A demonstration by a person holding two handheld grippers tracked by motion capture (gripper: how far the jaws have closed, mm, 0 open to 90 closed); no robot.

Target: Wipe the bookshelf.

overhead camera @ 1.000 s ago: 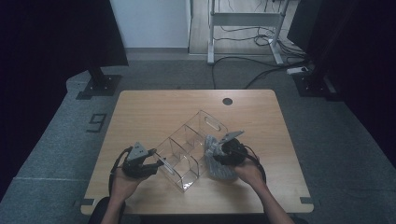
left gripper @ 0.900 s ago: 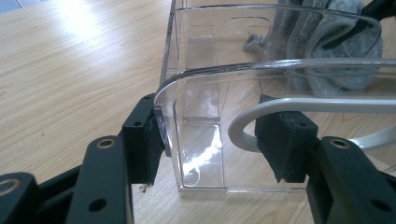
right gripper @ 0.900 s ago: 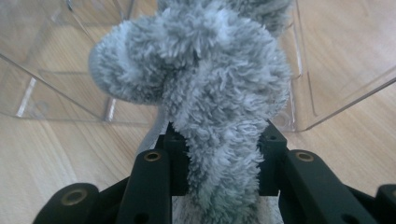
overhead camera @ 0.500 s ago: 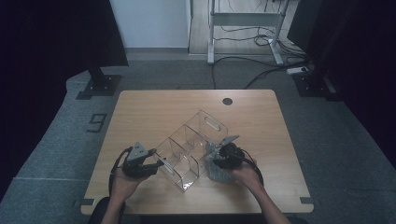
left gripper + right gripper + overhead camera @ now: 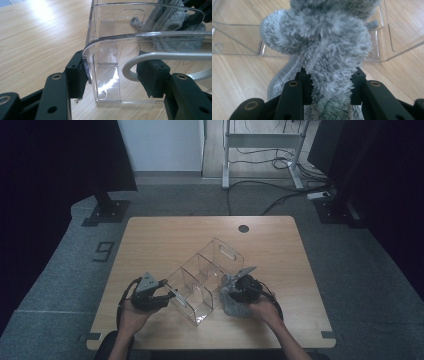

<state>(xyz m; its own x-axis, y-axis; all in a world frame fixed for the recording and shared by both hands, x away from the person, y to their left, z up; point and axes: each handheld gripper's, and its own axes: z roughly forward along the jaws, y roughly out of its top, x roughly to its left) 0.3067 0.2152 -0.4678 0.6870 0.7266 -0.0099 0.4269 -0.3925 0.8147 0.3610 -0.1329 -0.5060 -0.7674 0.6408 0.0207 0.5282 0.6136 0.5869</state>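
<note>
**Both grippers loaded: left on organizer wall, right on cloth**

Going big to small from my seat.

Wooden table (image 5: 160,235): light top, round grommet hole (image 5: 243,228) near the far edge, dark floor all round. I see both forearms coming in from the near edge in the high view.

Clear plastic organizer (image 5: 207,270): sits mid-table, turned diagonal to the table edges, open top, divided into several compartments, handle cutout in the far end wall. Its near corner is close to the table's near edge. In the left gripper view its rounded rim runs across the frame, wall upright, base flat on the wood.

Grey fluffy cloth (image 5: 322,47): bunched up, just beside the organizer's right side, outside it, lower part lying on the table. In the high view it shows as a grey lump (image 5: 235,306) under the right hand.

Left gripper (image 5: 113,72): at the organizer's near-left end. Jaws straddle the end wall, one pad outside on the corner, the other inside; both look pressed onto the plastic, so I read it as clamped on the wall. A pale curved band sits by the inner pad; can't tell what it is.

Right gripper (image 5: 329,85): jaws closed onto the cloth, pile bulging out above and between them.
</note>
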